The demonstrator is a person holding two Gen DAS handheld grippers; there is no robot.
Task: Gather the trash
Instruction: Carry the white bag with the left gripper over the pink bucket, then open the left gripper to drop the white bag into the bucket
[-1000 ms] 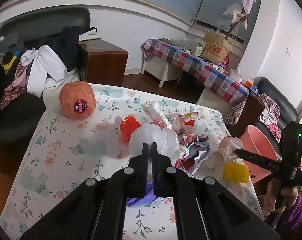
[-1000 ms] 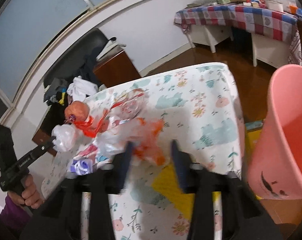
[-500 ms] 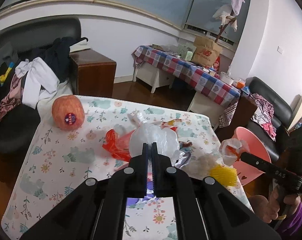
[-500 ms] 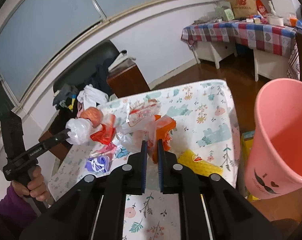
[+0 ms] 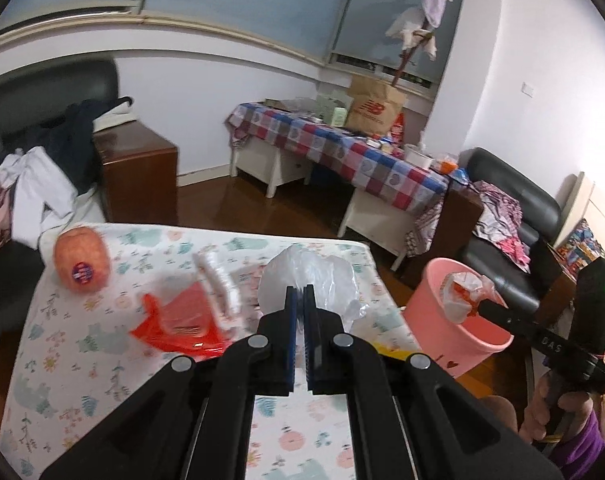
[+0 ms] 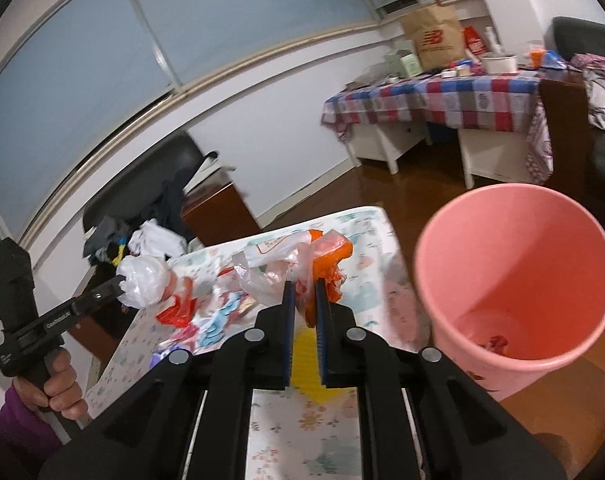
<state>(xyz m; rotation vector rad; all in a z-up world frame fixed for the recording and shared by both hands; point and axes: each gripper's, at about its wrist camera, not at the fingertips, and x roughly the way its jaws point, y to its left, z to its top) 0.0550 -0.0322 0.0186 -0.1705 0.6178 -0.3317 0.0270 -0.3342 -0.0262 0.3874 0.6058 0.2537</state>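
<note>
On a floral-clothed worktop (image 5: 82, 344) lies a blurred red wrapper (image 5: 182, 320) near an apple (image 5: 82, 266). The left tool (image 5: 298, 292) pinches a crumpled clear bag (image 5: 310, 276), hiding the litter behind. The right tool (image 6: 302, 286) grips an orange-and-clear wrapper (image 6: 322, 256) beside a pink bin (image 6: 518, 280) on the wooden floor.

Pink bin (image 6: 518, 280), floral tablecloth (image 5: 102, 344)
</note>
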